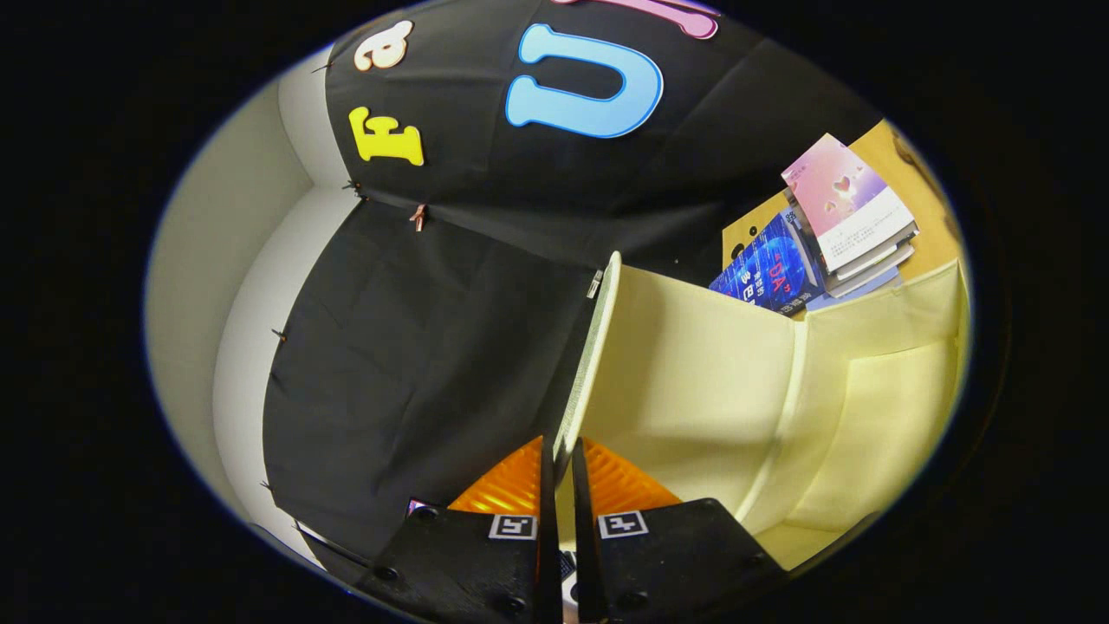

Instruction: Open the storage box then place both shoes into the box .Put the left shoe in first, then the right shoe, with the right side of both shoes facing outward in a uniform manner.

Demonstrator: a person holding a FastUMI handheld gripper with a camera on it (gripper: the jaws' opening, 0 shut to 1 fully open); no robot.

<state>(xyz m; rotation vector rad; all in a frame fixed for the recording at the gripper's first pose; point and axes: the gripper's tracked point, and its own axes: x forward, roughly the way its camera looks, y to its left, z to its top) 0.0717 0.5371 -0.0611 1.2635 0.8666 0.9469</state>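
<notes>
My gripper (561,472) is shut on the edge of the storage box's lid (693,373), a pale yellow flap raised and seen edge-on, with its thin rim running up from between the fingers (520,485). The lid's cream inner face spreads away beside and beyond the fingers. The pale yellow body of the storage box (884,407) lies further off past the lid, joined to it along a fold.
A stack of books (832,234) rests on a wooden surface (927,234) beyond the box. Black cloth hangs behind the lid, with a pale wall past it.
</notes>
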